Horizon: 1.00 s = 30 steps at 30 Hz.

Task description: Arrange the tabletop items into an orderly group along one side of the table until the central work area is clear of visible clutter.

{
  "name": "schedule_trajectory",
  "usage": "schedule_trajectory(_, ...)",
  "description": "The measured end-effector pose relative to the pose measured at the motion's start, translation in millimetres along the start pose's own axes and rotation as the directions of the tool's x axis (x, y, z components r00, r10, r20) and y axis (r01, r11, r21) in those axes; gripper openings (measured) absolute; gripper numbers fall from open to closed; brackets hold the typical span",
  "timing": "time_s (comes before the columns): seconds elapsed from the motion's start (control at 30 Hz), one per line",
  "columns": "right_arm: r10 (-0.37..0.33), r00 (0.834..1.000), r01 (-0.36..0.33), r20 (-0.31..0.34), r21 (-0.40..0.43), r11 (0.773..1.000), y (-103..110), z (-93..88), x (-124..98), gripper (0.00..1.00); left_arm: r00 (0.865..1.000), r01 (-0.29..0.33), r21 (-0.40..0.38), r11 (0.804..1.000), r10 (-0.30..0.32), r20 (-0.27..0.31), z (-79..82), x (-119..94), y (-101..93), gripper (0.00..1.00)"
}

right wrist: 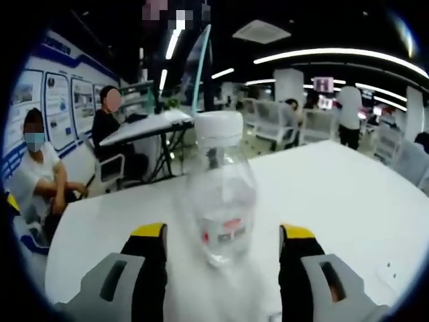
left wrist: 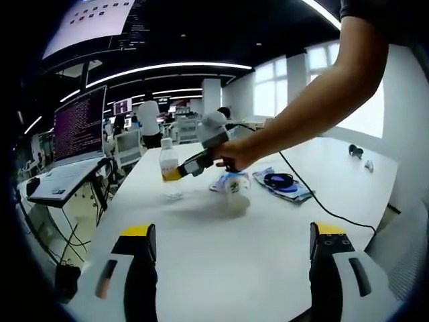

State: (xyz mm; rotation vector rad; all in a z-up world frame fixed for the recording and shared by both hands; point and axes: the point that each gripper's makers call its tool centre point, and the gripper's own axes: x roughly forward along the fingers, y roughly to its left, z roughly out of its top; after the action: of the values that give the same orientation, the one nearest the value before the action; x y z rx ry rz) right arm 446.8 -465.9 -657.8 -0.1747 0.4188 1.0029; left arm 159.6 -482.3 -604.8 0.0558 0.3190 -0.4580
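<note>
Early in the task, most of the tidying is still ahead of you. Your right hand-held gripper (right wrist: pixel 221 251) has its jaws spread wide on either side of a clear plastic water bottle (right wrist: pixel 221 201) with a white cap; the bottle stands upright on the white table (right wrist: pixel 348 194), between the jaws but with gaps on both sides, so nothing is gripped yet. In the left gripper view you see the same right hand-held gripper (left wrist: pixel 173 174), on the end of your outstretched arm (left wrist: pixel 315 100), reaching at that water bottle (left wrist: pixel 169 171) near the middle of the table (left wrist: pixel 228 261).

Your left hand-held gripper (left wrist: pixel 231 258) is released, jaws wide apart over bare table, holding nothing.

Still loose in the central area: a small cup-like container (left wrist: pixel 234 191) with a dark top, too blurred to name better, just beside the bottle; a flat blue packet (left wrist: pixel 285 184) with a coiled dark cable on it, a little further right; two small dark items (left wrist: pixel 358 153) well apart by the far edge. A black cable (left wrist: pixel 322 204) trails across the table from the right tool. No grouped row along any side shows yet.

Judgement: you're at the first pick, bottle about to be closed on; the cup, the packet and the small items all remain to be moved.
</note>
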Motion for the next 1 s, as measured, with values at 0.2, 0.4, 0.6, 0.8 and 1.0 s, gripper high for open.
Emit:
schedule_trajectory(0.2, -0.02, 1.0, 0.02, 0.001, 0.029, 0.999, -0.2, -8.6, -28.1, 0.69, 1.0, 0.003, -0.003, 1.0, -0.003, 0.009, 1.3, -0.7, -0.5, 0.96)
schedule_trajectory(0.4, -0.045, 0.999, 0.044, 0.009, 0.057, 0.997, 0.3, -15.8, -53.5, 0.7, 1.0, 0.006, -0.003, 1.0, -0.006, 0.015, 2.1, -1.0, -0.8, 0.96)
schedule_trajectory(0.6, -0.074, 0.997, 0.072, 0.02, 0.089, 0.993, 2.0, -22.1, -78.1, 0.73, 1.0, 0.009, -0.004, 1.0, -0.009, 0.019, 3.2, -1.3, -1.8, 0.96)
schedule_trajectory(0.8, -0.093, 0.995, 0.09, 0.021, 0.111, 0.99, 7.5, -27.9, -96.8, 0.78, 1.0, 0.012, -0.002, 1.0, -0.012, 0.017, 3.4, -1.7, -2.7, 0.96)
schedule_trajectory(1.0, -0.109, 0.994, 0.104, 0.029, 0.147, 0.984, 12.4, -35.3, -114.3, 0.79, 1.0, 0.015, -0.001, 1.0, -0.015, 0.021, 4.2, -1.9, -3.4, 0.96)
